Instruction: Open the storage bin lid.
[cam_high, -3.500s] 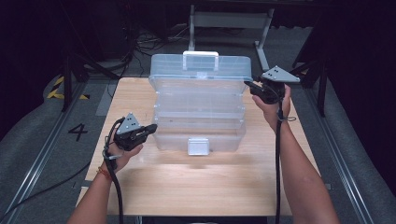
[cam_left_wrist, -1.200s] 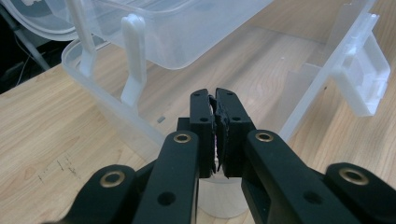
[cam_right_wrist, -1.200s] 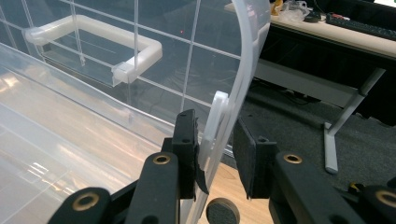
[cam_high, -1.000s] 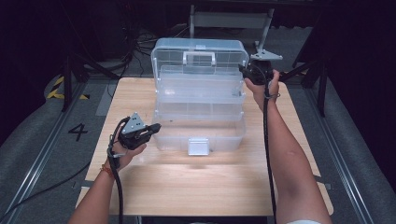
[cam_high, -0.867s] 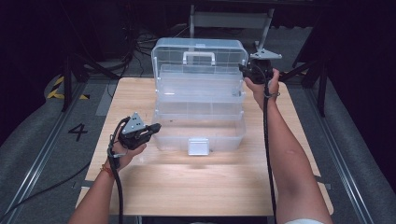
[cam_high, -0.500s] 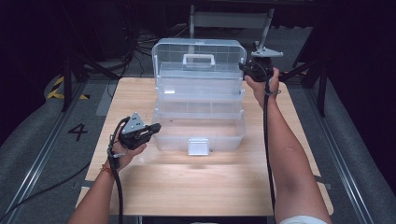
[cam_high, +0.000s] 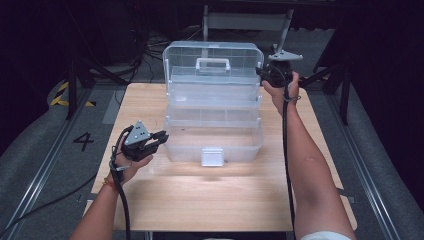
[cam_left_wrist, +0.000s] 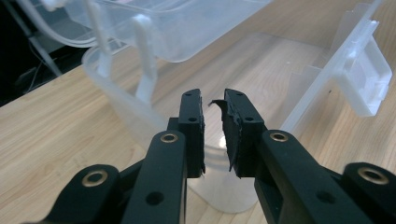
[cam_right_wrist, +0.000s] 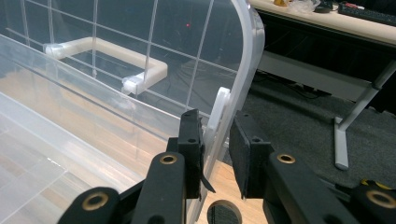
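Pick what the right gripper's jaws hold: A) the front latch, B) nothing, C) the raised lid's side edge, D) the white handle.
C: in the right gripper view the right gripper has its jaws either side of the clear lid edge, well away from the handle.

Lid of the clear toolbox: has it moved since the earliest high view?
Yes. The lid has swung up and back, away from the front latch, gripped at its edge by the right gripper.

Clear plastic toolbox (cam_high: 214, 125), wide open

Lid (cam_high: 212, 57) stood upright toward the table's far edge, white handle on it, trays fanned out, white latch facing the near edge.
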